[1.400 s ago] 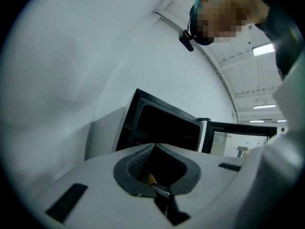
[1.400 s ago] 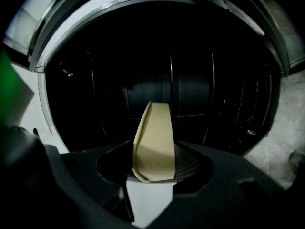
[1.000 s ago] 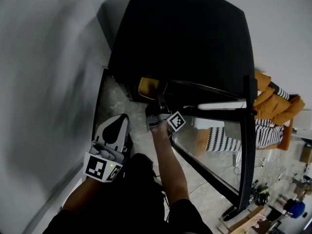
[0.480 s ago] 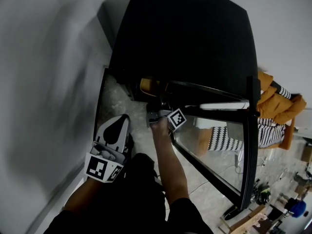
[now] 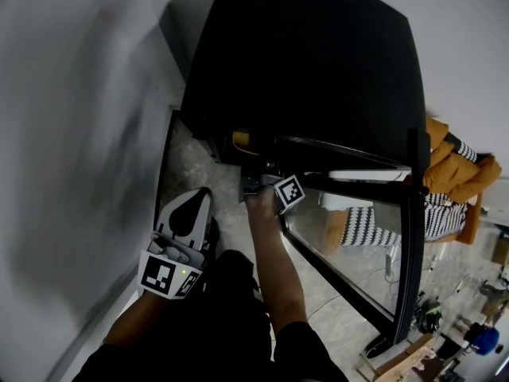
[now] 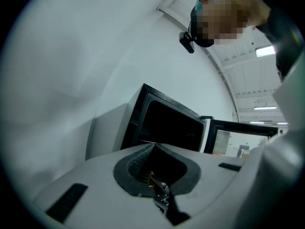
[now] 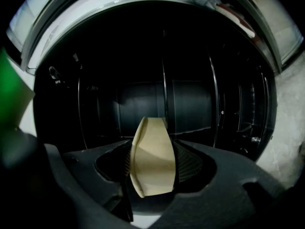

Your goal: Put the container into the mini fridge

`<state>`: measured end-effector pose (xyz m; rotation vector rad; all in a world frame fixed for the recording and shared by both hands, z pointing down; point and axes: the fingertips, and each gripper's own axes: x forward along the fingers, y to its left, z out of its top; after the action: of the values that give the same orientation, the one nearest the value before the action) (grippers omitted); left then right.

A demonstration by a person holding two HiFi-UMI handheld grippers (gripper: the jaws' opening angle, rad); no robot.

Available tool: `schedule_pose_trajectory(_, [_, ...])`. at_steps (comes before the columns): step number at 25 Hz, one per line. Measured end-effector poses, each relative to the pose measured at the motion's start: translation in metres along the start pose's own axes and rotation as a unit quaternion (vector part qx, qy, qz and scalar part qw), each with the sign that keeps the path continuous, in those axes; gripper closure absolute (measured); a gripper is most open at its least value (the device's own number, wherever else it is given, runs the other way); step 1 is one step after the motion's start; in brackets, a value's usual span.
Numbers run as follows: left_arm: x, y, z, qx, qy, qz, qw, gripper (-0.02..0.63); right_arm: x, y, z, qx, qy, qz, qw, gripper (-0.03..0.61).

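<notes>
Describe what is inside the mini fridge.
The mini fridge shows dark walls and thin wires, with the container at its mouth. The floor behind the container is covered.

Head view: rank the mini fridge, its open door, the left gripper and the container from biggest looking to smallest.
1. mini fridge
2. open door
3. left gripper, though it is nearer the camera, which inflates it
4. container, only partly showing

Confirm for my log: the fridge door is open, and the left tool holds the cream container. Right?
No, the right tool holds the container, as the right gripper view shows; its jaws have just been opening slightly, the container between them. The left tool is shut and empty. The fridge door is open.
</notes>
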<state>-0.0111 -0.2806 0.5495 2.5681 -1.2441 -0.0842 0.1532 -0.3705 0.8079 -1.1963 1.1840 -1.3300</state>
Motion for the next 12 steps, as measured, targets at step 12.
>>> schedule_pose_trajectory(12, [0.005,0.006,-0.004,-0.003,0.007,-0.001,1.0000,0.610,0.014,-0.001,0.004,-0.004,-0.037,-0.021,0.999,0.348])
